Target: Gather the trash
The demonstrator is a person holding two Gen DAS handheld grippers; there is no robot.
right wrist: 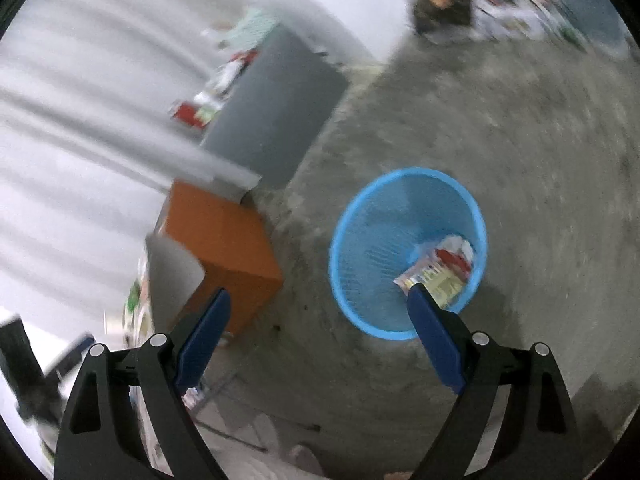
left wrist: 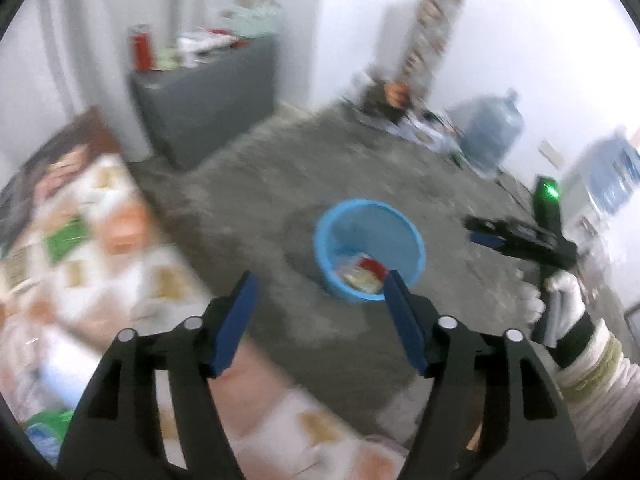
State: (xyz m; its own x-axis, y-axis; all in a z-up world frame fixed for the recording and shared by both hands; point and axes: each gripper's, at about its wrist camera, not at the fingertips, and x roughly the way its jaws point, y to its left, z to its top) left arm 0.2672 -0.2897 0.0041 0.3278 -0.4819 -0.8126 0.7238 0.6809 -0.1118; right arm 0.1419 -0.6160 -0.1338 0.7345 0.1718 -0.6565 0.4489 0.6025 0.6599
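Note:
A blue plastic basket (left wrist: 370, 250) (right wrist: 406, 252) stands on the concrete floor with crumpled wrappers (left wrist: 362, 274) (right wrist: 440, 268) lying in its bottom. My left gripper (left wrist: 320, 278) hangs open above the floor just in front of the basket, with nothing between its blue pads. Seen from the right wrist, my right gripper (right wrist: 320, 294) is open and empty too, held over the floor left of the basket. In the left wrist view that right gripper (left wrist: 486, 232) shows at the right, held by a white-gloved hand (left wrist: 560, 296).
A bed with a patterned quilt (left wrist: 100, 240) lies at the left. A grey cabinet (left wrist: 208, 108) (right wrist: 276, 108) with clutter on top stands by the wall. An orange box (right wrist: 228, 248) sits near the basket. Water jugs (left wrist: 490, 128) and floor clutter (left wrist: 400, 96) line the far wall.

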